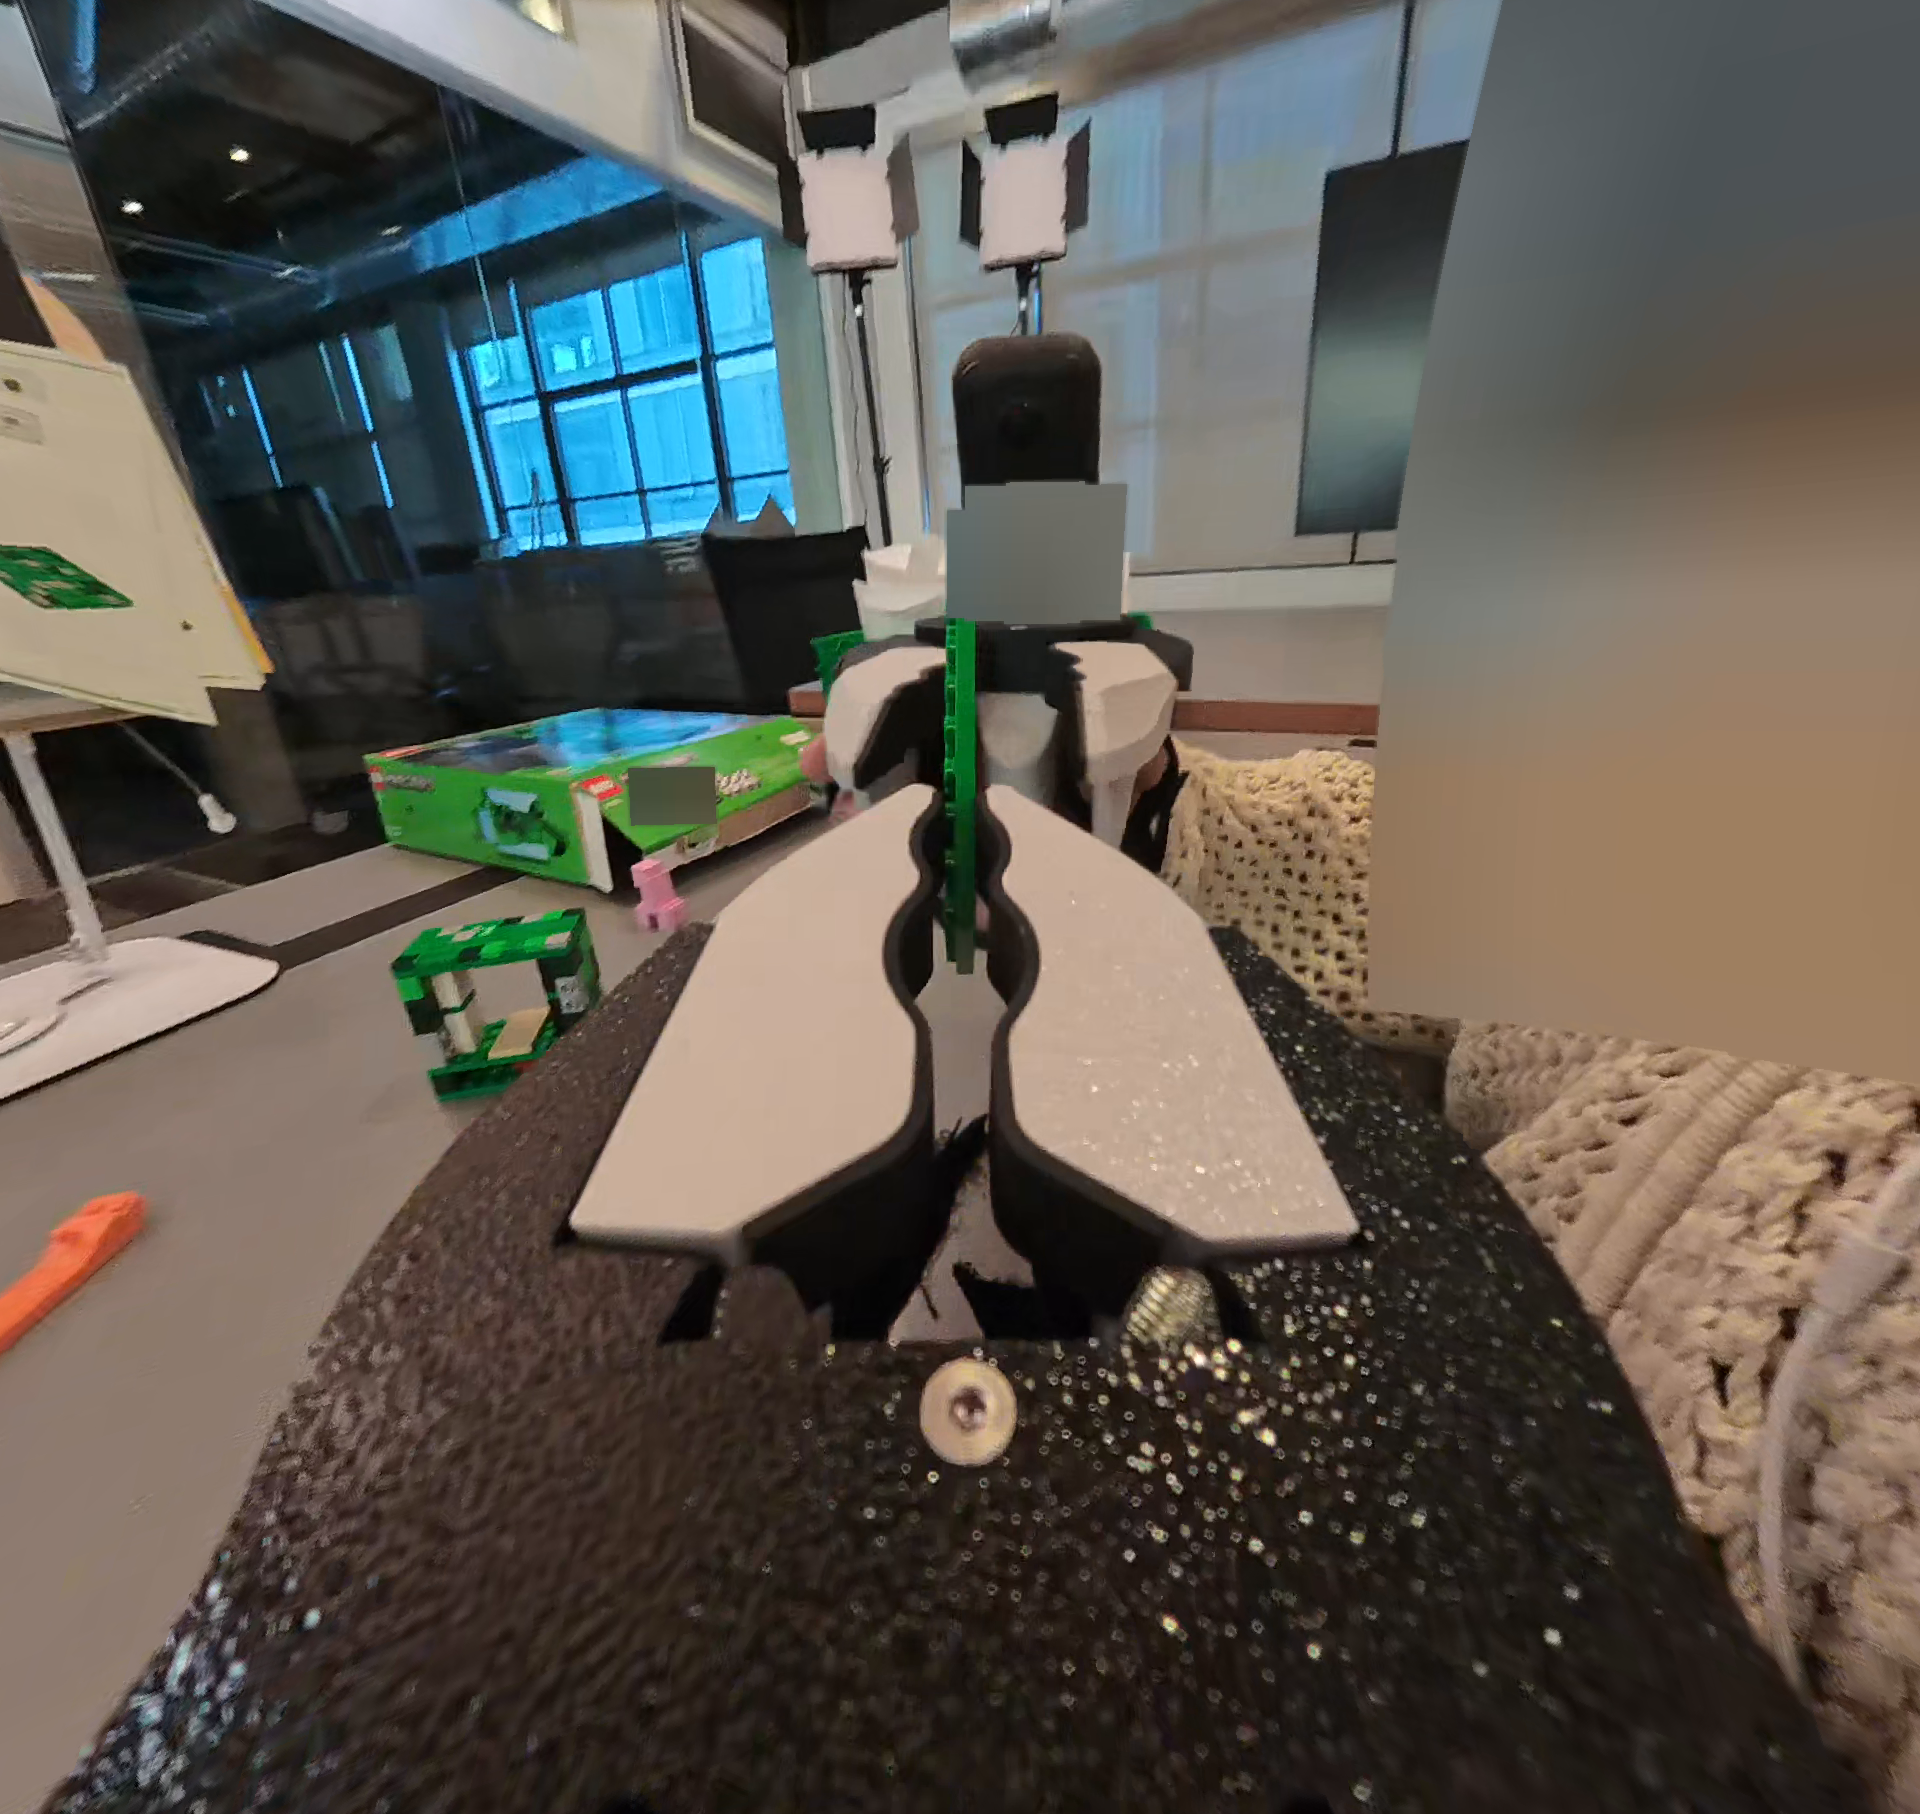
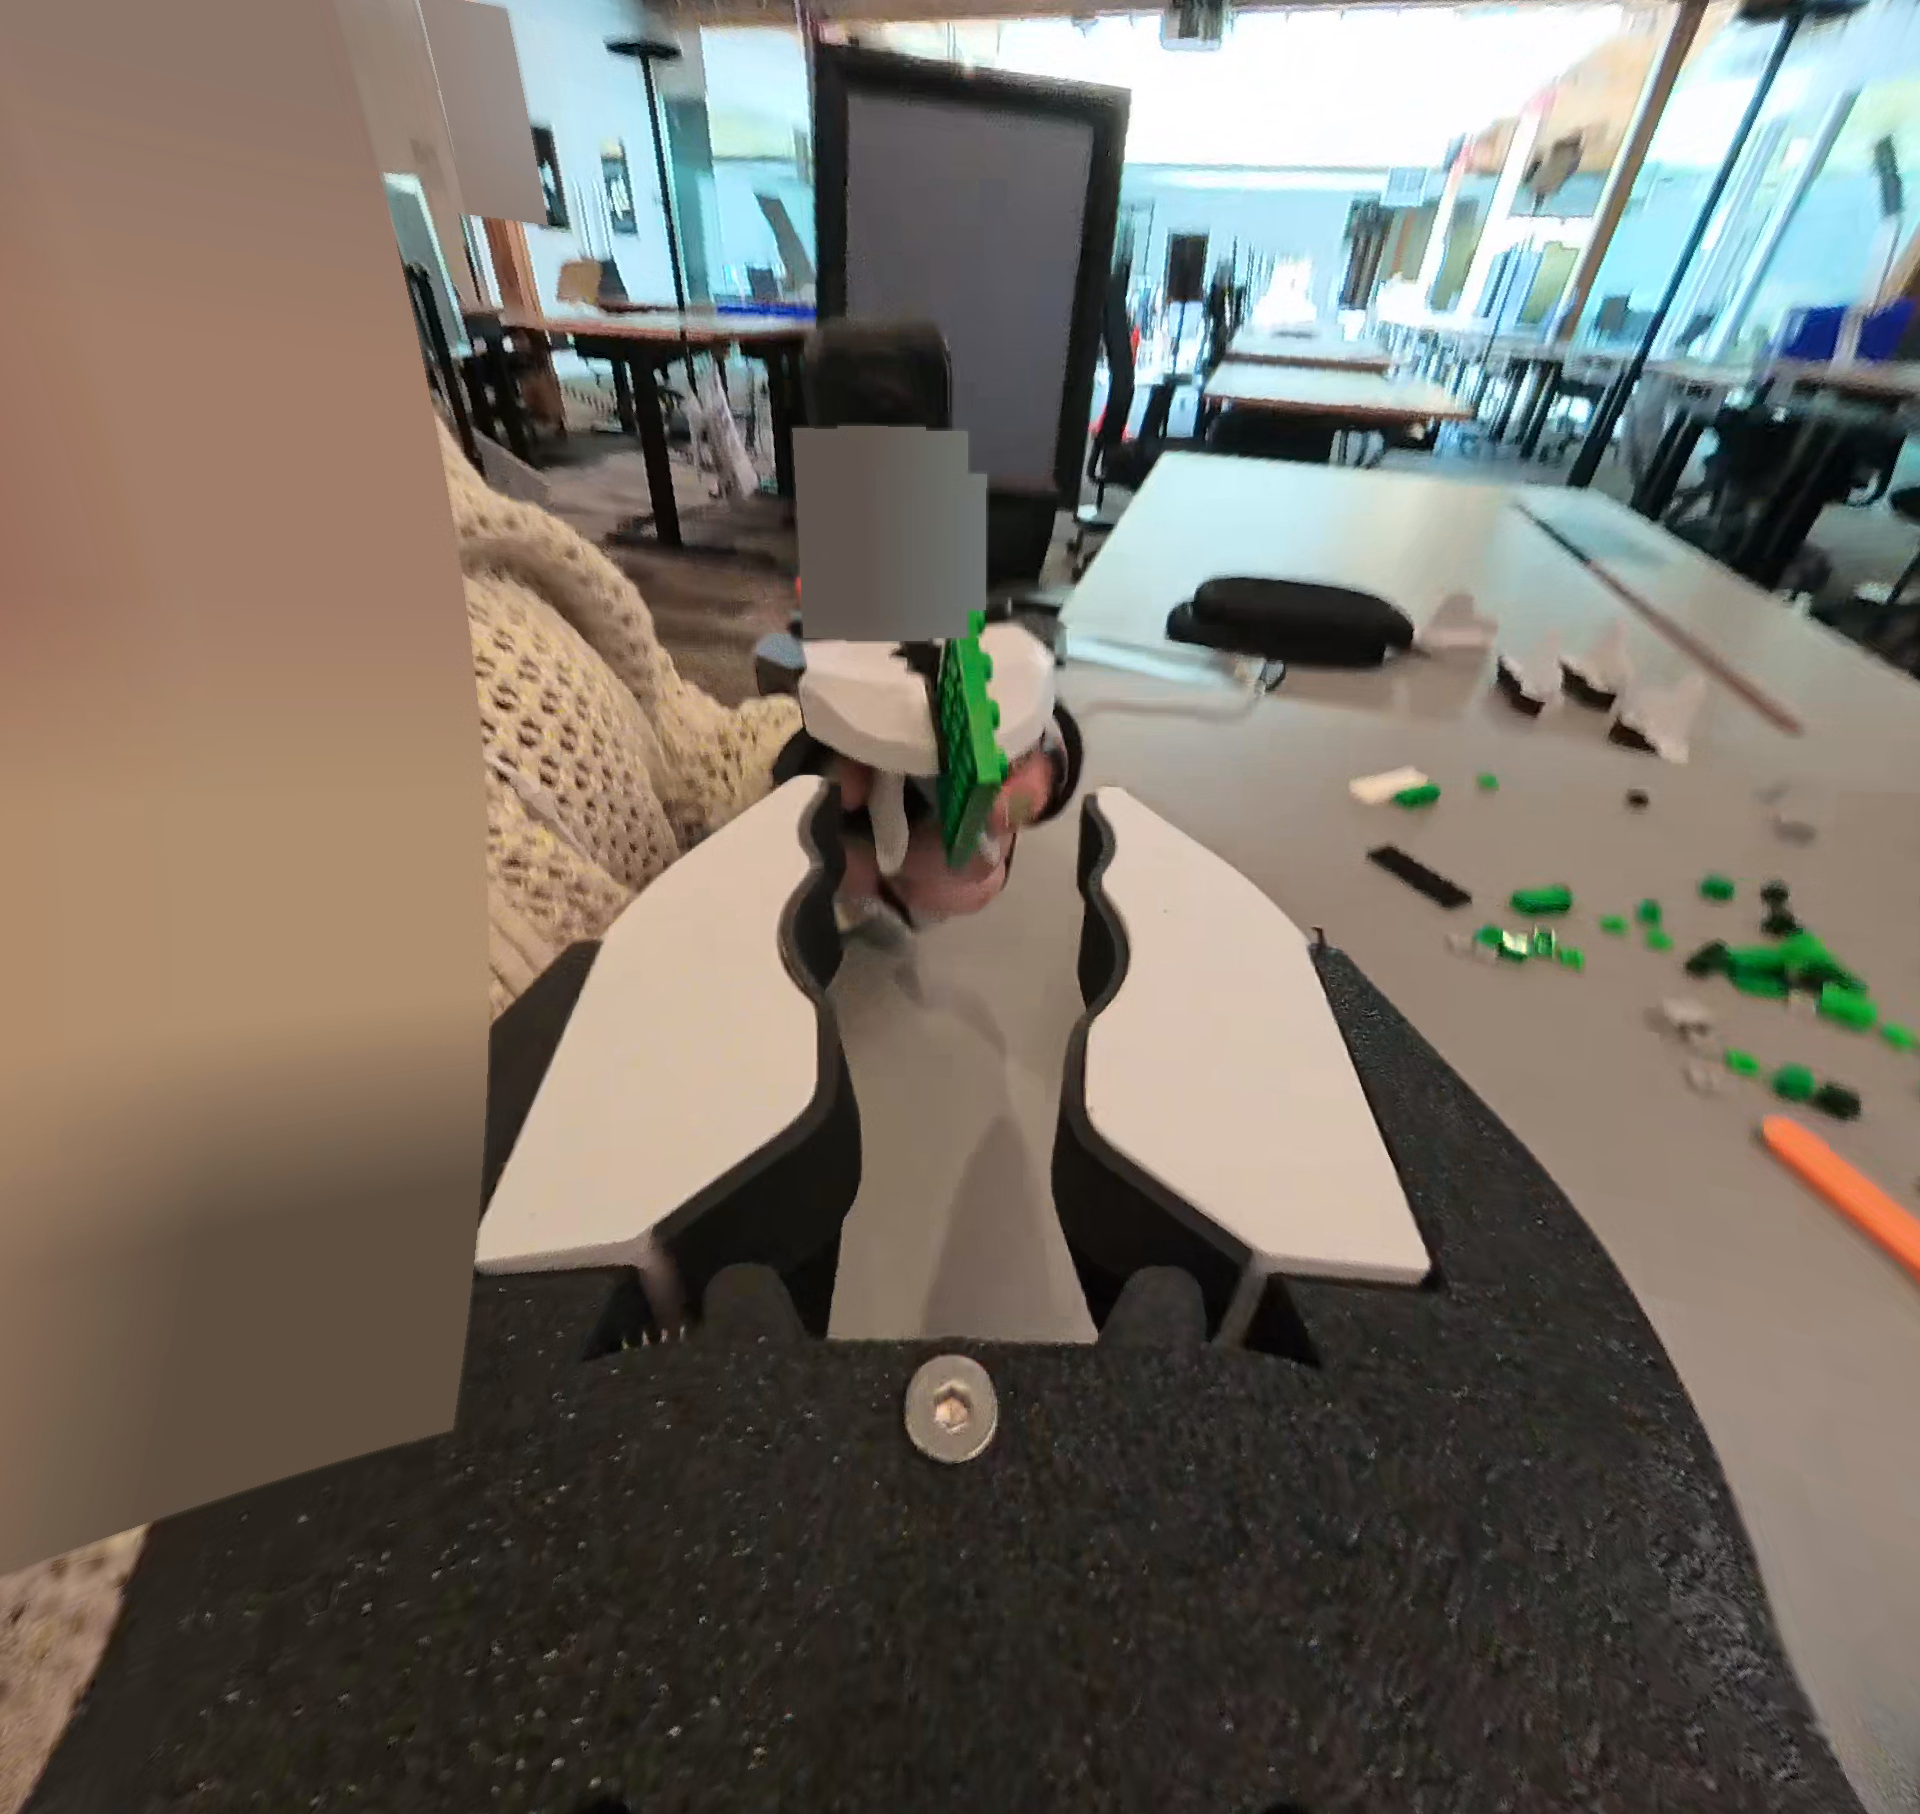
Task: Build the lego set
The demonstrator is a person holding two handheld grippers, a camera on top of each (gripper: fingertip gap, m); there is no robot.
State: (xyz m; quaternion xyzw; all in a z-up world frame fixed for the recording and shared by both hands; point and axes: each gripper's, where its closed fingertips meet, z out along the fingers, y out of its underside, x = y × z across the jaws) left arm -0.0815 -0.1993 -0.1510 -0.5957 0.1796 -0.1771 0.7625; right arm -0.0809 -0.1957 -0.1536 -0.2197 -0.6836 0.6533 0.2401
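Observation:
My left gripper (image 1: 958,808) is shut on a thin green lego plate (image 1: 958,704), held upright and edge-on between the fingertips. In the right wrist view the same plate (image 2: 961,756) shows its studded face, held by the left gripper (image 2: 945,704) above the grey table (image 2: 1299,538). My right gripper (image 2: 956,808) is open and empty, facing the plate from a short distance; it shows behind the plate in the left wrist view (image 1: 1003,715). A partly built green and black cube frame (image 1: 497,1006) stands on the table to the left.
A green lego box (image 1: 582,788) and a pink figure (image 1: 655,894) lie behind the frame. An orange brick separator (image 1: 73,1255) lies at the left. Loose green pieces (image 2: 1766,964) and a black plate (image 2: 1418,876) are scattered on the right. An instruction booklet (image 1: 94,538) stands on a stand. Left and right tips are no more than a few centimetres apart. Between my right fingertips and the orange brick separator (image 1: 73,1255) there is roughly 30 centimeters.

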